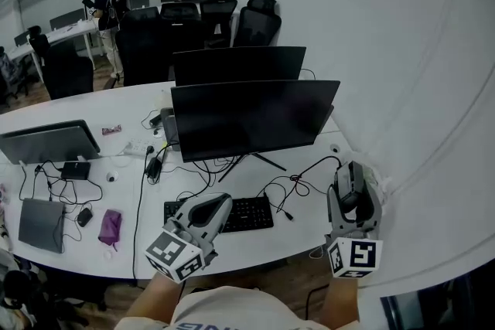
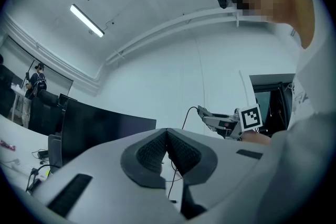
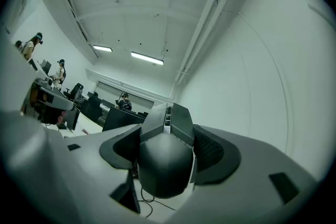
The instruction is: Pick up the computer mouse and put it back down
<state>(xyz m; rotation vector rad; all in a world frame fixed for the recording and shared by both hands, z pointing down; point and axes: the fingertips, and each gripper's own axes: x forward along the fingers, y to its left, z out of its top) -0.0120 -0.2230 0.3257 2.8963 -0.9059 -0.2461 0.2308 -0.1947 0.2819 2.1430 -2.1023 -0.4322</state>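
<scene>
The right gripper point(image 3: 167, 150) is closed on the computer mouse point(image 3: 163, 168), its two jaws pressing the mouse's flanks. The mouse is dark, matt and angular, with a rounded hump toward the camera, faceted buttons and a narrow wheel slot along its spine. It tilts up toward the white wall and ceiling, held off the table. The gripper's pads point(image 3: 211, 147) are black with a fine ribbed grain, set in smooth pale-grey plastic shells.

In the head view the right gripper point(image 1: 353, 178) hangs over the right end of the white curved table point(image 1: 309, 232), with the mouse point(image 1: 349, 195) between its jaws. A thin black cable point(image 1: 305, 174) loops across the tabletop from near the mouse toward the monitor stand.

The left gripper point(image 2: 167, 134) grips nothing: its jaws are pressed together, and the ribbed black pads point(image 2: 149, 152) meet along a thin seam. In the head view it point(image 1: 221, 203) hovers over the left part of a flat black keyboard point(image 1: 249, 214). Each gripper carries a white cube point(image 1: 174, 255) printed with black square markers.

Two wide dark monitors stand behind the keyboard, the front one point(image 1: 251, 118) on splayed thin legs. Far left lie a closed grey laptop point(image 1: 40, 224), a crumpled purple cloth point(image 1: 110, 226) and a small black second mouse point(image 1: 84, 217).
</scene>
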